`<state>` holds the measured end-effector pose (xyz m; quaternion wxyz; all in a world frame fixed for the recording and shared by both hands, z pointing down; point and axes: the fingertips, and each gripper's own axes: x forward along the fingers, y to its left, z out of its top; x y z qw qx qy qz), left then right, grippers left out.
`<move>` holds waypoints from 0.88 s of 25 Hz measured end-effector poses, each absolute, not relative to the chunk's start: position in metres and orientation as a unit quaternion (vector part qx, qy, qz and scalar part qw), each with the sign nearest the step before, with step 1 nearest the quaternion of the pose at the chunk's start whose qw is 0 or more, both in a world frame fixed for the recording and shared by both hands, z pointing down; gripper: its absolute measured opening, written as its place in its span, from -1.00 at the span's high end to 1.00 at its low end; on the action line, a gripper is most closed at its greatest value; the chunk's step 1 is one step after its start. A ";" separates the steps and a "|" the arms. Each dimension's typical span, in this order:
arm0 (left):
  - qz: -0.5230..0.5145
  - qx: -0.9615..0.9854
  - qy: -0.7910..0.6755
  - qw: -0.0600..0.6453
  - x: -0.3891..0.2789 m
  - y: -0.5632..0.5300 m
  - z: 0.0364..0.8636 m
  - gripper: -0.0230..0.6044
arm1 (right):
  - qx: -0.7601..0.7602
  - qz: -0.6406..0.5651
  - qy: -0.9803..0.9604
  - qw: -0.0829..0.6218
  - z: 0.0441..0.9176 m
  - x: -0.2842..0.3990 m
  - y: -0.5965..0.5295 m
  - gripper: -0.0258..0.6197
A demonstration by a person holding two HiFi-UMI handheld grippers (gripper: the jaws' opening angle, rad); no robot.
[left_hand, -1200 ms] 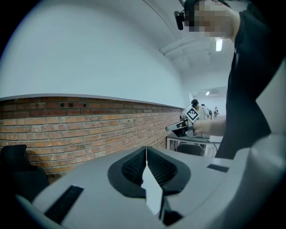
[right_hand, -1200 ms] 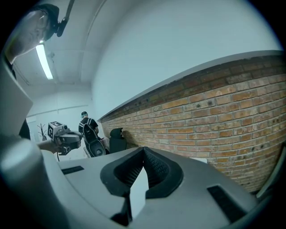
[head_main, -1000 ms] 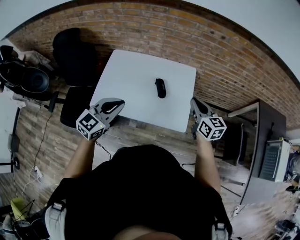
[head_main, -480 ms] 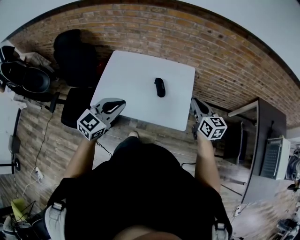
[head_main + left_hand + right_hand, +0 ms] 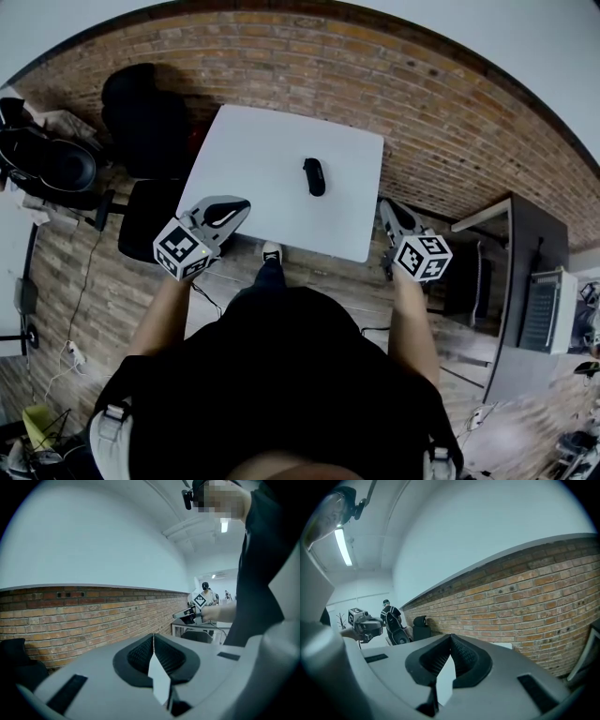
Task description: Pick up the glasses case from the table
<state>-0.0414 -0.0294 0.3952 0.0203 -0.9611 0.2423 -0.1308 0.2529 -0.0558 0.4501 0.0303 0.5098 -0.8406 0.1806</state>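
Observation:
A small black glasses case (image 5: 314, 176) lies on the white table (image 5: 253, 164), a little right of its middle. My left gripper (image 5: 231, 208) hovers over the table's near left edge, jaws shut with nothing in them. My right gripper (image 5: 386, 208) hangs just off the table's near right corner, shut and empty too. Both are well short of the case. In the left gripper view the black pads (image 5: 140, 653) meet at their tips, as do the pads (image 5: 461, 656) in the right gripper view; the case shows in neither.
A black chair (image 5: 150, 112) stands at the table's far left and a dark stool (image 5: 150, 211) at its left side. A dark desk (image 5: 525, 281) with equipment is to the right. A brick wall (image 5: 375, 56) runs behind the table. A foot (image 5: 272, 253) shows under the near edge.
The view has shifted slightly, so the table and case sit a little further left and up. A foot has come into sight under the table's near edge. Both grippers stay shut.

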 end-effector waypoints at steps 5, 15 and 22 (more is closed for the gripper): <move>-0.127 -0.962 0.239 0.024 -0.039 -0.035 0.395 0.88 | 0.514 0.179 -0.838 0.032 0.448 0.255 -0.058 0.87; -0.120 -0.963 0.242 0.015 -0.039 -0.047 0.398 0.88 | 0.512 0.184 -0.838 0.040 0.451 0.254 -0.065 0.87; -0.126 -0.964 0.235 0.007 -0.035 -0.052 0.403 0.88 | 0.513 0.192 -0.836 0.040 0.458 0.255 -0.071 0.87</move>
